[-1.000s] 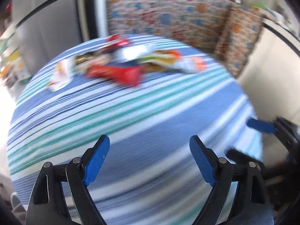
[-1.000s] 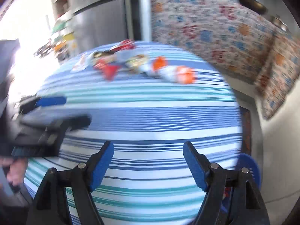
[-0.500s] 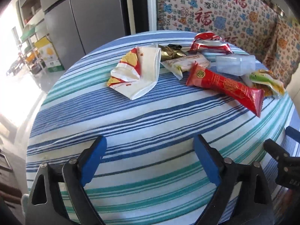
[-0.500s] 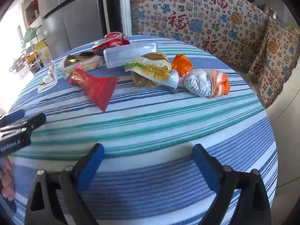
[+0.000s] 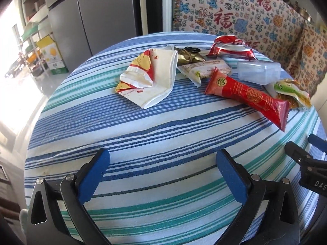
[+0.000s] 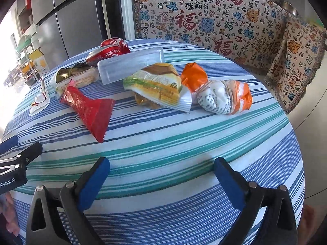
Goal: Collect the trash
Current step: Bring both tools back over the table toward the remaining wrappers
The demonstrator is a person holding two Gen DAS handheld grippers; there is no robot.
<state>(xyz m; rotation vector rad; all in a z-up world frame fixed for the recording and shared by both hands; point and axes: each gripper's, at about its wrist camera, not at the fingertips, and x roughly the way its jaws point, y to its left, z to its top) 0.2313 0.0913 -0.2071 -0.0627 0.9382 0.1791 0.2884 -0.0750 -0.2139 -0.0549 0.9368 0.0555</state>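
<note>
**Both hand-held grippers hang released over a table strewn with wrappers**

The left hand-held gripper (image 5: 162, 169) is spread wide with nothing between its blue pads, poised above the near edge of the round table (image 5: 143, 134) with its blue, white and green striped cloth. The right hand-held gripper (image 6: 161, 171) is likewise released and empty, just beside the left one over the near part of the same table.

The trash lies in a loose cluster on the far half of the table, well apart from both grippers. From the left wrist view, a crumpled white paper wrapper (image 5: 151, 77) with red and yellow print lies farthest left. Beside it sit a gold foil wrapper (image 5: 187, 56) and a pale snack packet (image 5: 206, 69). A long red packet (image 5: 247, 98) stretches diagonally toward the right edge. Behind it lie a crushed red can (image 5: 231, 48) and a clear plastic box (image 5: 258, 72). From the right wrist view, a green and yellow wrapper (image 6: 157, 87) lies against the box, an orange wrapper (image 6: 193, 77) is just behind it, and a balled white and orange paper (image 6: 223, 98) lies farthest right.

A patterned throw (image 6: 214, 20) covers the seat beyond the table.
</note>
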